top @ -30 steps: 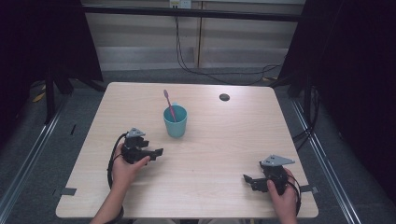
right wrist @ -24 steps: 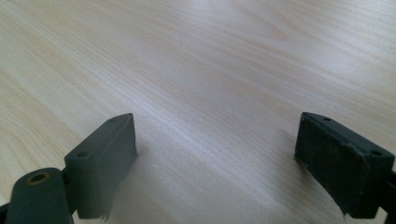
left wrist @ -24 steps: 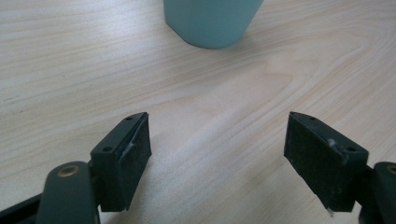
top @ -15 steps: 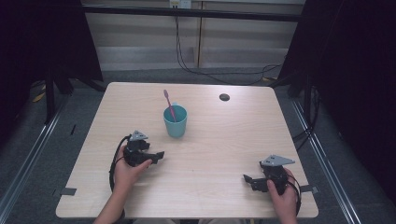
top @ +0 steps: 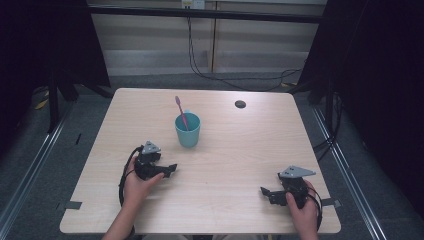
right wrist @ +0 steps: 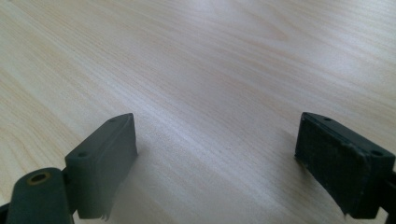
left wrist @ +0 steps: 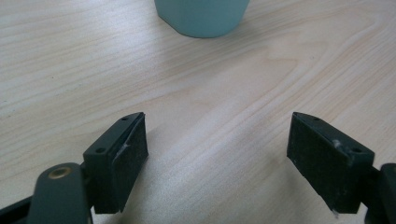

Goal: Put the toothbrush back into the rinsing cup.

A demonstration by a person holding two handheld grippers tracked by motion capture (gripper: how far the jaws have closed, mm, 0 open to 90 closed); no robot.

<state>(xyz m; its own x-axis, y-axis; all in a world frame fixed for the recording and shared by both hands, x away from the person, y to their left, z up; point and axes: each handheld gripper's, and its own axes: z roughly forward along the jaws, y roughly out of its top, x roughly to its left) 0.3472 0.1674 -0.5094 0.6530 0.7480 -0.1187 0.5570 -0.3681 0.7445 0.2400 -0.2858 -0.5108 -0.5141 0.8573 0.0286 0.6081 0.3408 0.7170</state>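
Approach stage, judging by the layout: teal cup upright near the table centre, pink toothbrush standing inside, leaning up and left. Left gripper just below and left of the cup, jaws spread wide, nothing between them, cup base straight ahead. Right gripper well apart at the near right corner, likewise gaping and empty. Next, probably: advance left, straddle the cup or rise toward the brush handle, then squeeze.

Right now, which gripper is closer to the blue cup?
The left gripper, near the table's middle. The teal cup with the pink toothbrush stands just beyond it. The right gripper sits far off by the table's corner.
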